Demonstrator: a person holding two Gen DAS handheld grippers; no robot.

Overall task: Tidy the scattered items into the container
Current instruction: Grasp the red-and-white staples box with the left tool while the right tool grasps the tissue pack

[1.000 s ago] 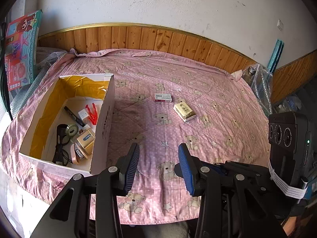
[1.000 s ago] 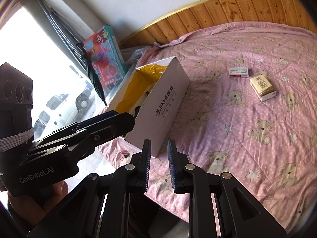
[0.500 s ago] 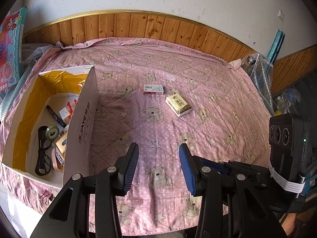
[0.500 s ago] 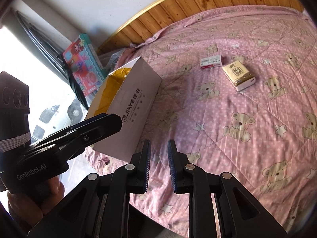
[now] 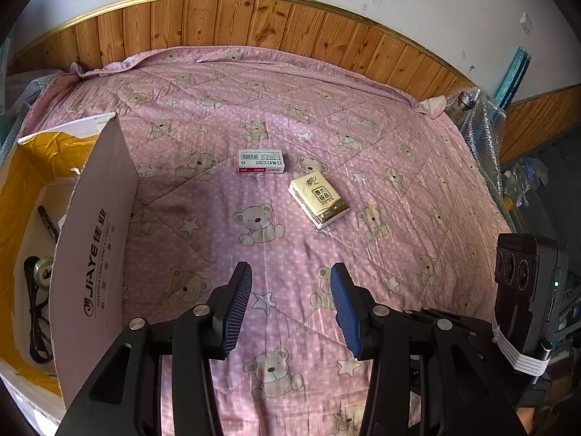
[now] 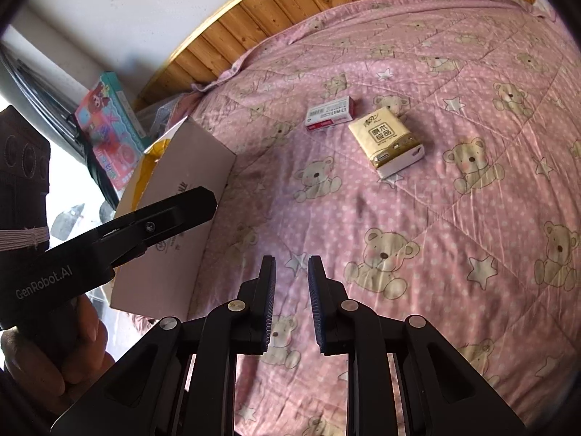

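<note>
Left wrist view: the left gripper [image 5: 290, 303] hangs over the pink quilt [image 5: 225, 218] with its blue pads wide apart and nothing between them. To its left stands the cardboard box [image 5: 94, 254], open on top, with a black cable [image 5: 34, 312], a roll of tape [image 5: 43, 272] and a marker [image 5: 47, 218] inside. Farther out, two loose items lie on the quilt: a yellow tissue pack [image 5: 319, 201] and, just beyond it to the left, a small white and red box [image 5: 260, 161], near each other but apart. Right wrist view: the right gripper [image 6: 291, 307] is empty, its fingers a narrow gap apart. A hand [image 6: 54, 356] holds the other gripper at the left edge. Wooden panelling [image 5: 254, 25] lines the far wall.
</note>
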